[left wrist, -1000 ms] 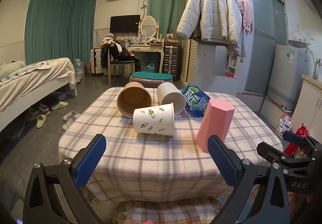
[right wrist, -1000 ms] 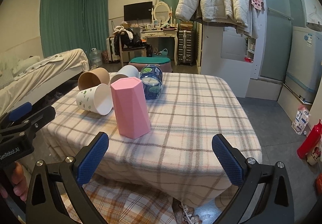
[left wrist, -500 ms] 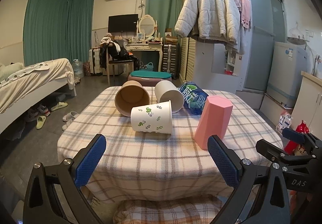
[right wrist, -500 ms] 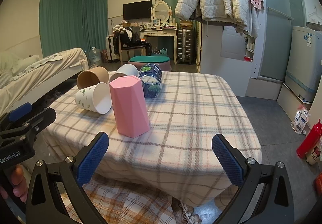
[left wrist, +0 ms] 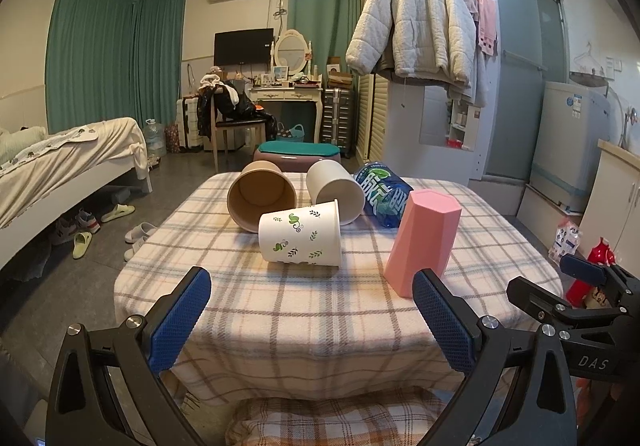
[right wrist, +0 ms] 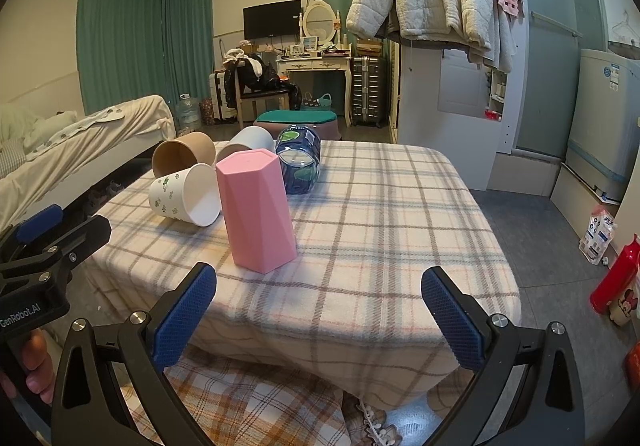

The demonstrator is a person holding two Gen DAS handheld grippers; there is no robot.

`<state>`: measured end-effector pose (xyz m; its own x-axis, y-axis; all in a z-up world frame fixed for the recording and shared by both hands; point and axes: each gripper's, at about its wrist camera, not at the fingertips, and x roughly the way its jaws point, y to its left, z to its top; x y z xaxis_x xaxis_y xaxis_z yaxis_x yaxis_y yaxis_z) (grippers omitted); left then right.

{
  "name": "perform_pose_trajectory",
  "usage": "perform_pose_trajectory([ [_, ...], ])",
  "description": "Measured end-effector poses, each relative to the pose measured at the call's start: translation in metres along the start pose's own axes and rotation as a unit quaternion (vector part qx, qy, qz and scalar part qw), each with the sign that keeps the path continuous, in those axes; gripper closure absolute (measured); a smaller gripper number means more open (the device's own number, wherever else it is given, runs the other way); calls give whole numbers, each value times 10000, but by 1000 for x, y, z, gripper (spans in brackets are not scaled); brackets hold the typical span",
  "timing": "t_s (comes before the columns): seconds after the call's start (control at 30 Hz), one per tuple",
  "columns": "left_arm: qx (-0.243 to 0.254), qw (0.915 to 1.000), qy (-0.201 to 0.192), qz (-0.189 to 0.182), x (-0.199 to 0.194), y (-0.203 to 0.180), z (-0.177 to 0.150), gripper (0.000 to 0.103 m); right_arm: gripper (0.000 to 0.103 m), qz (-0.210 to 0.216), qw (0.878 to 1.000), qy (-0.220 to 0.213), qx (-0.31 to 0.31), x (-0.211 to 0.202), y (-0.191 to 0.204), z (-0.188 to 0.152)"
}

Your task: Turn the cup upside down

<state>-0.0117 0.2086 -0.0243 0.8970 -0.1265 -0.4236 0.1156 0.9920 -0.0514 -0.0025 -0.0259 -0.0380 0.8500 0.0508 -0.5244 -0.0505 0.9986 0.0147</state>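
A pink faceted cup (left wrist: 424, 242) (right wrist: 256, 209) stands mouth-down on the plaid table. A white leaf-print cup (left wrist: 300, 234) (right wrist: 186, 193), a brown paper cup (left wrist: 260, 197) (right wrist: 182, 155), a plain white cup (left wrist: 336, 185) (right wrist: 244, 141) and a blue printed cup (left wrist: 382, 193) (right wrist: 300, 157) lie on their sides behind it. My left gripper (left wrist: 312, 320) is open and empty, in front of the table's near edge. My right gripper (right wrist: 320, 316) is open and empty, just off the near edge, with the pink cup ahead to its left.
The plaid-covered table (right wrist: 384, 230) has its near edge right before both grippers. A plaid stool (left wrist: 332, 422) sits below. A bed (left wrist: 60, 161) is at left, a red bottle (right wrist: 616, 278) on the floor at right. The right gripper's body (left wrist: 580, 306) shows in the left view.
Both grippers have drifted slightly; the cups appear a little higher and farther in both views. No cup has moved.
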Motion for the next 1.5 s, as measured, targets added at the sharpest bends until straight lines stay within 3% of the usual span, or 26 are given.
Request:
perform_pose_trajectory([
  [1.5, 25, 9999, -109, 65, -5, 0, 0, 0, 0, 16, 10000, 29, -4, 4, 4, -1],
])
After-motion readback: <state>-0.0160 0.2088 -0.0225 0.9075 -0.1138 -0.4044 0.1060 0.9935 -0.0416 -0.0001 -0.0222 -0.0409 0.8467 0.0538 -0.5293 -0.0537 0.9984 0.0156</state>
